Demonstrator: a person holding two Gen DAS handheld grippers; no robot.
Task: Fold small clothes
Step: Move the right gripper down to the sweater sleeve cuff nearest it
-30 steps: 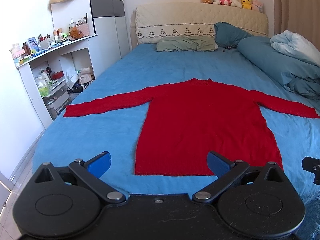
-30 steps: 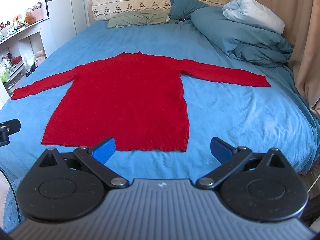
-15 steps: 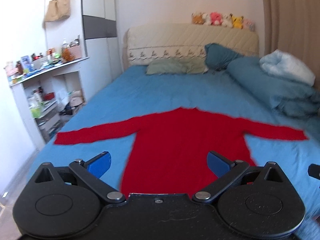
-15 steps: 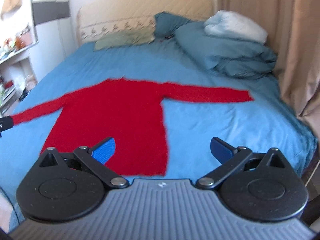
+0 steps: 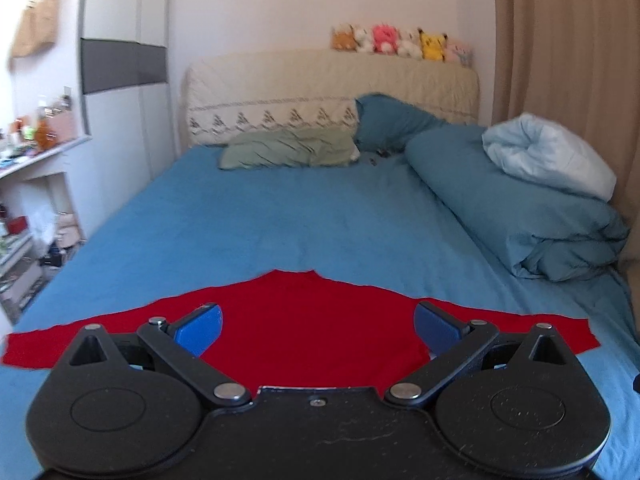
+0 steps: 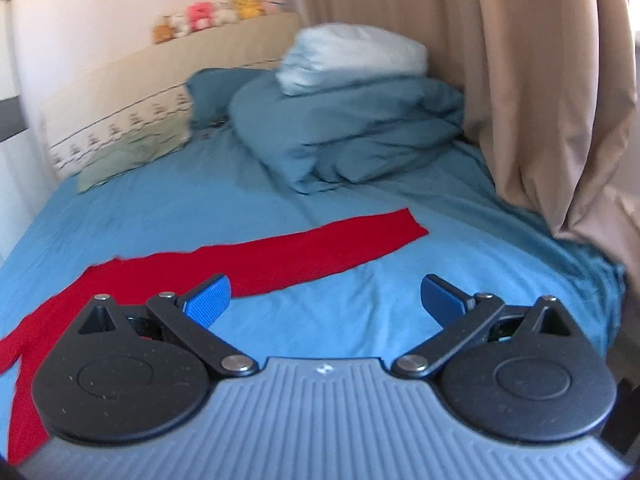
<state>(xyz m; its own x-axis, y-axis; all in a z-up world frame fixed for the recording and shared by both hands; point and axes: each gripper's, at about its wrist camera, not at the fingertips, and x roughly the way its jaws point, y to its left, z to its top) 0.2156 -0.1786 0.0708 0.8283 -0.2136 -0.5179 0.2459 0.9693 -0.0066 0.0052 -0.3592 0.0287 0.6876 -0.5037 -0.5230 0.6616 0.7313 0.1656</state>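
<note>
A red long-sleeved sweater [image 5: 312, 320] lies flat on the blue bed sheet [image 5: 300, 224], sleeves spread out to both sides. My left gripper [image 5: 318, 330] is open and empty above the sweater's upper body. In the right wrist view the sweater's right sleeve [image 6: 320, 248] runs up to the right across the sheet. My right gripper [image 6: 326, 300] is open and empty, over the sheet just below that sleeve. The sweater's hem is hidden behind the grippers.
A rolled blue duvet [image 5: 520, 216] with a pale blue pillow [image 5: 548, 156] lies along the bed's right side. A green pillow [image 5: 288, 148] lies by the headboard [image 5: 320, 92]. A beige curtain [image 6: 540, 92] hangs at the right. Cluttered shelves [image 5: 24, 200] stand at the left.
Both grippers have moved forward over the sweater and tilted up, so it sits lower in both views. The right gripper has turned right toward the right sleeve. Both stay open.
</note>
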